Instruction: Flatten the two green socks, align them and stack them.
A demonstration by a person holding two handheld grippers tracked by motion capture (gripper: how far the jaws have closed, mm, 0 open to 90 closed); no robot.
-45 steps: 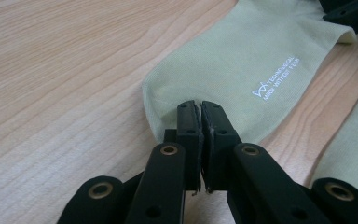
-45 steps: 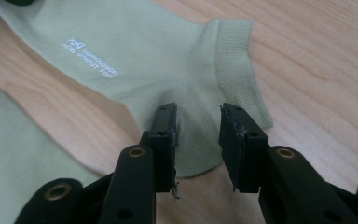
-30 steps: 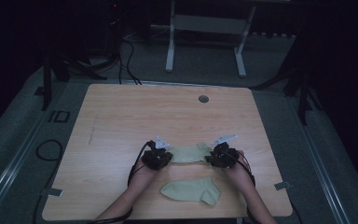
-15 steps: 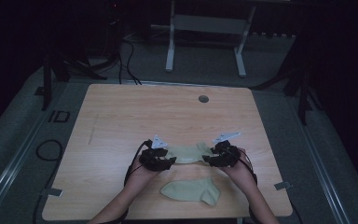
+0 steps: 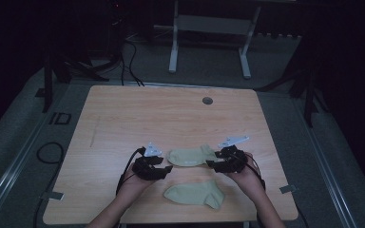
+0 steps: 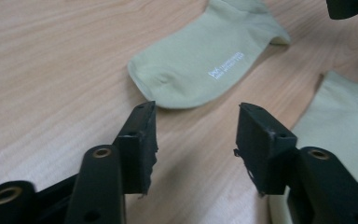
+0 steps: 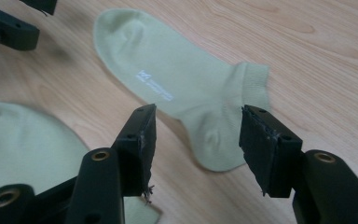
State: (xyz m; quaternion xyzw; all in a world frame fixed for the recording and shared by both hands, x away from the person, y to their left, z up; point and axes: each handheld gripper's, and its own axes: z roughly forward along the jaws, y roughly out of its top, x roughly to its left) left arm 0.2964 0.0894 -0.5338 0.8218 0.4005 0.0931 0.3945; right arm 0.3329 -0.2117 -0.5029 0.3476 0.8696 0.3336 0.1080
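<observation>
Since a second ago both grippers have drawn slightly outward from the upper sock, which has stayed flat between them; the nearer sock has not shifted.

High view: the left gripper (image 5: pixel 167 167) sits just off the toe end of the upper sock (image 5: pixel 192 156), and the right gripper (image 5: pixel 211 164) sits at its cuff end. Both are held low over the wooden table (image 5: pixel 123 114). The lower sock (image 5: pixel 195 194) lies nearer the person, close to the table's front edge and apart from the upper one. A small round grommet (image 5: pixel 207 100) is set in the table toward the far edge.

Left gripper view: the left gripper (image 6: pixel 196 128) has its fingers (image 6: pixel 140 140) spread wide with nothing between them but bare wood. The upper sock (image 6: pixel 205 60) lies just beyond them, toe nearest, with small white lettering on it (too small to read). The lower sock (image 6: pixel 345 126) shows at the right edge, beside the right-hand finger.

Right gripper view: the right gripper (image 7: pixel 196 135) also has its fingers (image 7: pixel 268 144) spread wide, gripping nothing; they straddle the heel of the upper sock (image 7: pixel 177 84), whether touching it or not I cannot tell. The lower sock (image 7: pixel 23 144) is at lower left, and the left gripper (image 7: pixel 9 28) shows at upper left.
</observation>
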